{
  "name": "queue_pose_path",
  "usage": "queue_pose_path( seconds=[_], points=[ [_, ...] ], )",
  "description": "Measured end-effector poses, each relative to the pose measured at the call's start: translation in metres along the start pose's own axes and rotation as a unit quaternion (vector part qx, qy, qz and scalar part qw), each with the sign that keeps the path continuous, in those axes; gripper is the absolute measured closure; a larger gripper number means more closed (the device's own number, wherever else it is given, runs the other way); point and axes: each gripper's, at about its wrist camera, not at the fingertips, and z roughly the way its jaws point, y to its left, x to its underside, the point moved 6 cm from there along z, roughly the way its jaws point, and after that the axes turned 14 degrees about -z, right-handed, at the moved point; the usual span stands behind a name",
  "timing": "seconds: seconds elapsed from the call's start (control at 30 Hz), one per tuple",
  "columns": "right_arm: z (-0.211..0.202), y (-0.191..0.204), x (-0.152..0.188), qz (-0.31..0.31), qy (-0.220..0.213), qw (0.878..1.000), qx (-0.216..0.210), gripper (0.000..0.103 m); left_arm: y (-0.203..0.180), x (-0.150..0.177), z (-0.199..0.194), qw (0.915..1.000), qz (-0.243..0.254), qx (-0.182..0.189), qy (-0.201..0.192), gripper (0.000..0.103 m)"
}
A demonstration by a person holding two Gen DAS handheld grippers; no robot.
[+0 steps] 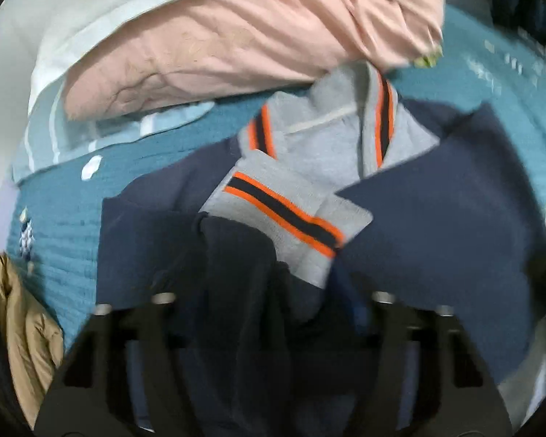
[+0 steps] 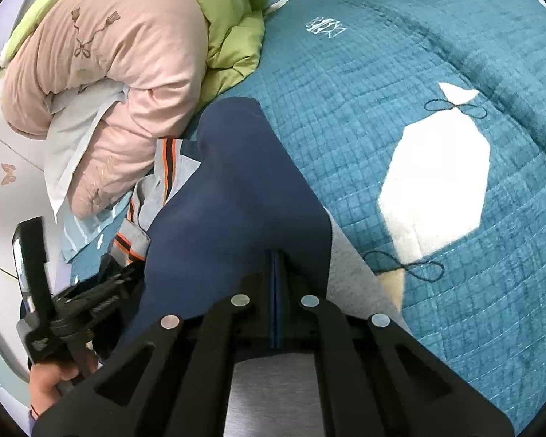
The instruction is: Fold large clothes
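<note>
Pinching navy cloth, the right tool point(image 2: 275, 291) and left tool point(image 1: 273, 306) hold the navy jacket point(image 1: 436, 218) on the bed point(image 2: 382, 91), its length running ahead toward the pink quilt point(image 1: 236, 36).

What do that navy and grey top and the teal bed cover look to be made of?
The navy and grey top looks like soft matte knit, perhaps cotton jersey; its grey collar has ribbed orange and dark stripes. The teal bed cover looks like quilted, slightly velvety fabric, stitched in a grid. Exact fibres cannot be told.
</note>
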Motion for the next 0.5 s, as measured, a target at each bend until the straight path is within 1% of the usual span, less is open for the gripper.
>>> queue_pose_path(
  seconds=[0.03,0.07,0.17,0.2,0.23,0.3,0.33,0.37,0.4,0.43,0.47,0.5],
  points=[
    [0.0,-0.001,0.001,0.003,0.0,1.0,-0.003,0.103,0.006,-0.001,-0.004,1.0,-0.008,0.002,-0.004,0.071],
    [0.001,-0.002,-0.001,0.005,0.0,1.0,-0.005,0.103,0.018,-0.002,-0.011,0.9993,-0.031,0.017,-0.01,0.075],
    [0.001,-0.003,0.0,0.008,-0.001,1.0,-0.007,0.103,0.06,0.004,-0.027,0.9918,-0.111,0.063,-0.008,0.076],
    [0.001,-0.003,0.0,0.008,0.0,1.0,-0.007,0.103,0.07,0.007,-0.031,0.9891,-0.127,0.073,-0.006,0.075],
    [0.0,-0.003,0.0,0.006,0.001,1.0,-0.006,0.103,0.086,0.014,-0.036,0.9867,-0.143,0.077,-0.007,0.071],
    [0.0,-0.003,0.0,0.006,0.001,1.0,-0.006,0.103,0.112,0.027,-0.044,0.9807,-0.173,0.09,-0.012,0.069],
    [-0.001,-0.003,0.0,0.006,0.002,1.0,-0.003,0.103,0.124,0.034,-0.045,0.9744,-0.196,0.111,-0.001,0.056],
    [-0.002,-0.003,0.0,0.004,0.003,1.0,0.0,0.103,0.136,0.041,-0.046,0.9692,-0.219,0.112,0.006,0.044],
    [-0.003,-0.002,0.0,0.003,0.004,1.0,0.002,0.103,0.145,0.045,-0.047,0.9681,-0.23,0.098,0.004,0.029],
    [-0.005,-0.002,-0.001,0.001,0.005,1.0,0.007,0.103,0.157,0.051,-0.05,0.9661,-0.242,0.091,-0.001,0.028],
    [-0.006,-0.003,-0.001,-0.001,0.005,1.0,0.01,0.103,0.163,0.054,-0.05,0.9644,-0.247,0.094,0.003,0.028],
    [-0.008,-0.003,-0.002,-0.002,0.005,1.0,0.012,0.103,0.168,0.058,-0.05,0.9616,-0.255,0.099,0.011,0.025]
  ],
)
